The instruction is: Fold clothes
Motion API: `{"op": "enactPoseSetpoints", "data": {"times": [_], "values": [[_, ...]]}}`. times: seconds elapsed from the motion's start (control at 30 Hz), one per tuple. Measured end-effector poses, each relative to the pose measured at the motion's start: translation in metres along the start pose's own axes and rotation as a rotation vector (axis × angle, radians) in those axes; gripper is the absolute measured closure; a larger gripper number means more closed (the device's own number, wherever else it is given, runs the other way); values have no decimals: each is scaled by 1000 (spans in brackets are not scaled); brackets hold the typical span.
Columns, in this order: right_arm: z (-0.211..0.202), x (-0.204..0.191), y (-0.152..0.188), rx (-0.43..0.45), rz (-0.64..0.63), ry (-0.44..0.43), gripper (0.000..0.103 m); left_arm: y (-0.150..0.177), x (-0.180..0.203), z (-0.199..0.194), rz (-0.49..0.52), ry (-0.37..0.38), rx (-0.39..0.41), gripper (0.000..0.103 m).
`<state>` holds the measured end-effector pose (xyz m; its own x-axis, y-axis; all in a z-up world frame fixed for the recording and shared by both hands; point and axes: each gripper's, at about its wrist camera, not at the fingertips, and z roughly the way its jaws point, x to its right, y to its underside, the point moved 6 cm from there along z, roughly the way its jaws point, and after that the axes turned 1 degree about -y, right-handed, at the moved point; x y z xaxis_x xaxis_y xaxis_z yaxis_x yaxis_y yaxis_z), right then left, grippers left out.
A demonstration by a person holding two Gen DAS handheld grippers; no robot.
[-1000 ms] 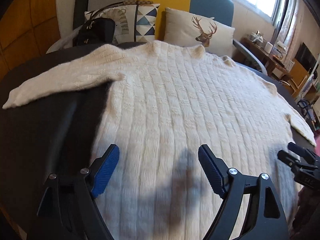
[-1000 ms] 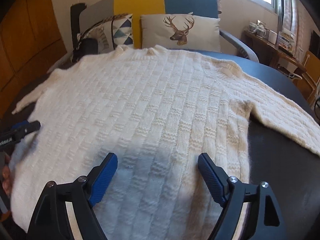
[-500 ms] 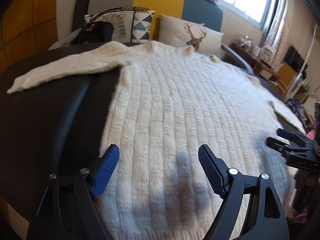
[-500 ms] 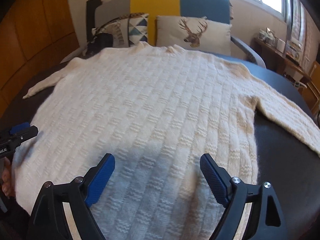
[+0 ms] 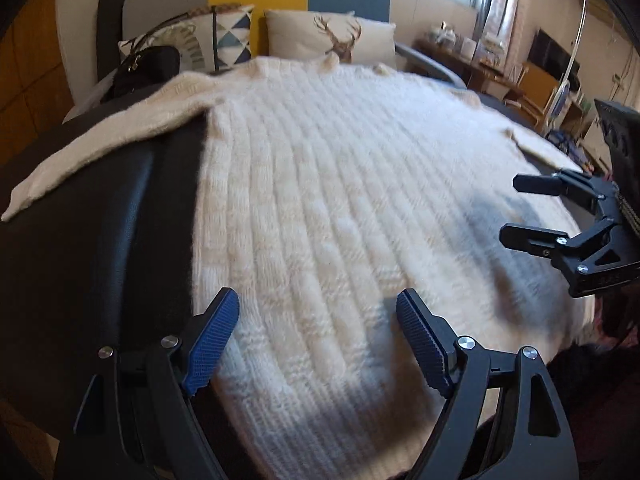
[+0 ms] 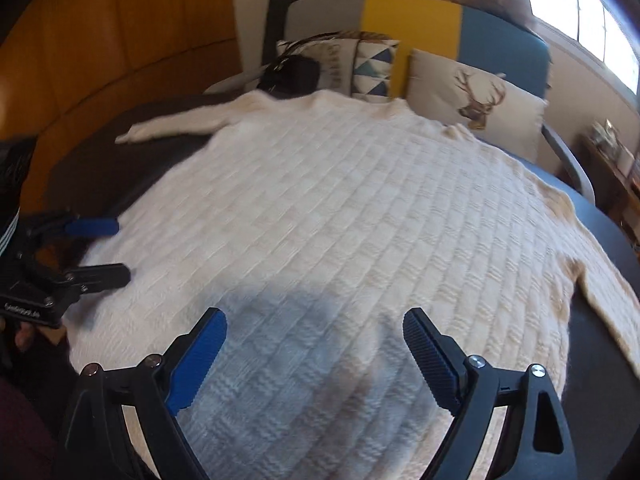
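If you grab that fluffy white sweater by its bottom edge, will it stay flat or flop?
The sweater would probably flop: it is soft knit, lying limp on the dark table. Its spread sleeves would likely dangle and drag. The fuzzy, thick weave should give the open left gripper and right gripper good hold.

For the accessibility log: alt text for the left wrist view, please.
A cream knit sweater lies spread flat on a dark table, one sleeve stretched left. The open left gripper hovers over its hem; the right gripper, also open, enters from the right.
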<state>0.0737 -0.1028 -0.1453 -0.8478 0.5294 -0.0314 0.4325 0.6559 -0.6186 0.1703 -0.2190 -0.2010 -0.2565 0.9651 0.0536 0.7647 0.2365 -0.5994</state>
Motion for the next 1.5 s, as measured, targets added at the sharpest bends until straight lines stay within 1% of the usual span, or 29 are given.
{"op": "enactPoseSetpoints", "data": {"times": [0.07, 0.13, 0.17, 0.23, 0.27, 0.3, 0.37, 0.4, 0.47, 0.57, 0.6, 0.7, 0.73, 0.8, 0.83, 0.93, 0.97, 1.0, 1.03, 1.1, 1.13, 1.17, 1.2, 1.23, 1.3, 1.33, 1.4, 1.47, 1.5], "values": [[8, 3, 9, -30, -12, 15, 12, 1, 0, 0, 36, -8, -5, 19], [14, 7, 18, -57, -15, 29, 8, 2, -1, 0, 68, -14, -10, 19], [13, 17, 20, -56, 18, 32, 5, 2, -3, 0, 59, -7, -13, 19], [10, 30, 22, -56, 62, 35, 5, -2, -2, -4, 51, -9, -7, 20], [8, 32, 22, -59, 66, 31, 5, -4, 0, -8, 49, -6, 1, 20], [5, 31, 22, -61, 66, 28, 6, -5, 4, -15, 53, 15, 18, 20], [-9, 28, 19, -33, 55, 17, 8, -7, 13, -23, 65, 52, 36, 20], [-15, 26, 19, -23, 51, 13, 8, -7, 17, -22, 75, 60, 30, 20], [-24, 29, 26, -31, 74, 25, 8, -2, 23, -15, 95, 59, 1, 20], [-31, 45, 52, -72, 157, 40, 8, 4, 23, -5, 100, 43, -23, 20], [-33, 50, 59, -72, 174, 44, 8, 5, 22, -2, 100, 40, -29, 20], [-40, 64, 75, -70, 223, 56, 8, -5, 19, -6, 54, 64, -9, 20], [-43, 66, 73, -61, 233, 64, 8, -9, 19, -7, 40, 73, 1, 20], [-50, 71, 69, -42, 252, 80, 9, -18, 19, -6, 21, 48, 30, 20], [-53, 74, 68, -31, 264, 91, 8, -23, 18, -3, 2, 35, 32, 20], [-50, 87, 75, -47, 306, 109, 9, -26, 11, 14, -74, 3, -10, 20], [-45, 91, 82, -76, 313, 125, 8, -25, 8, 20, -76, -27, -36, 20], [-44, 93, 86, -88, 305, 151, 8, -26, 10, 19, -59, -40, -23, 20], [-47, 93, 82, -75, 310, 140, 8, -27, 12, 17, -45, -49, -11, 20], [-54, 94, 74, -46, 317, 124, 9, -32, 15, 14, -54, -12, 7, 20], [-56, 97, 66, -22, 313, 137, 9, -36, 15, 13, -60, -2, 19, 20], [-56, 101, 57, -7, 313, 144, 9, -40, 14, 15, -62, -14, 23, 20], [-52, 104, 50, 3, 324, 139, 9, -43, 12, 21, -63, -39, 8, 19], [-44, 109, 45, -5, 339, 140, 9, -42, 8, 28, -70, -72, -17, 19], [-21, 115, 45, -73, 366, 158, 9, -44, 4, 32, -90, -70, -27, 20], [-12, 118, 45, -98, 371, 167, 8, -45, 2, 33, -101, -66, -30, 20], [-14, 112, 34, -76, 316, 173, 8, -52, -4, 25, -126, -19, -4, 20], [-17, 103, 9, -19, 267, 157, 8, -60, -22, 19, -191, 4, 23, 20], [-15, 96, -10, 13, 243, 126, 8, -66, -33, 18, -228, 20, 31, 20]]}}
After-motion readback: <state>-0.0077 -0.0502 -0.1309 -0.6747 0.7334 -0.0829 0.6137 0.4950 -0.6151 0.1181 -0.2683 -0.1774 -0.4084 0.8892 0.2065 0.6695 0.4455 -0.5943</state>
